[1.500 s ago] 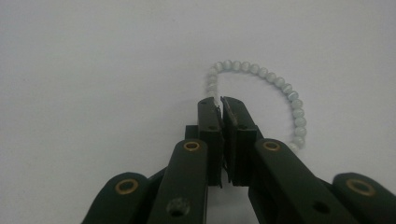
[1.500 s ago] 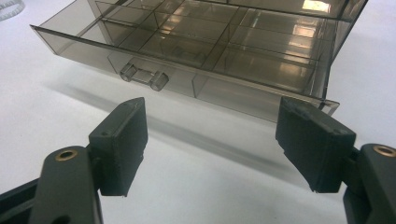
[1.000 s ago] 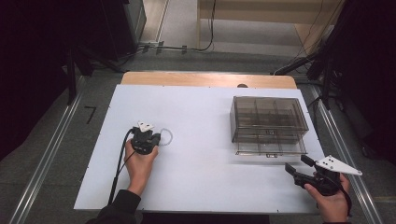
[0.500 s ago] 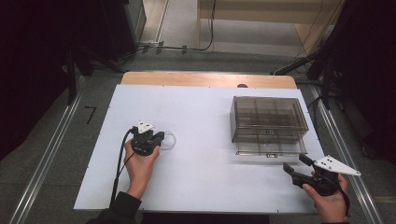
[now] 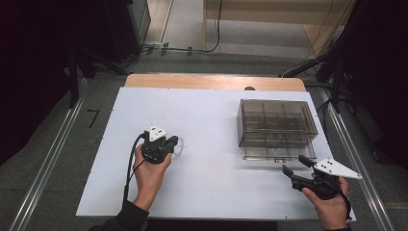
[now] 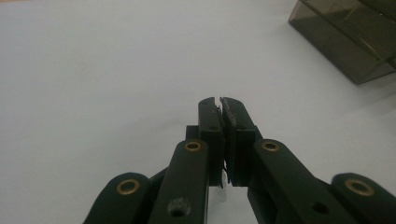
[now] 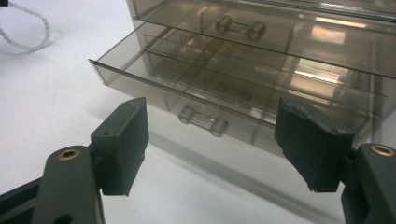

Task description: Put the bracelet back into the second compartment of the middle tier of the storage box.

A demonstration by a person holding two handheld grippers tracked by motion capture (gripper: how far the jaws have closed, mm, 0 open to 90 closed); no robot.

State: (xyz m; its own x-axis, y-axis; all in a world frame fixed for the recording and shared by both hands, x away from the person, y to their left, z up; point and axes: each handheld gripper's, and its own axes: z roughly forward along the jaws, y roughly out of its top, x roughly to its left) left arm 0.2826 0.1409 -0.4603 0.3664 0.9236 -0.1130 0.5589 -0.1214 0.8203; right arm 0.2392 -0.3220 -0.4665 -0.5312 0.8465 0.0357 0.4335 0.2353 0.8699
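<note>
- Bracelet (image 5: 177, 145) of clear beads hangs pinched in the closed jaws of the left gripper (image 5: 169, 142).
- Right gripper (image 7: 212, 149) jaws stand apart, empty, facing the lower drawer (image 7: 187, 93), pulled out, ahead.
- Carry the bracelet over that drawer's compartment before releasing, I'd judge.

The white table (image 5: 211, 120) is brightly and evenly lit from above, while the surrounding room falls into near darkness. Glare streaks the smoky drawer box (image 7: 289, 51) in the right gripper view. Both gripper views blur their nearest jaws, and shadows stay soft.
</note>
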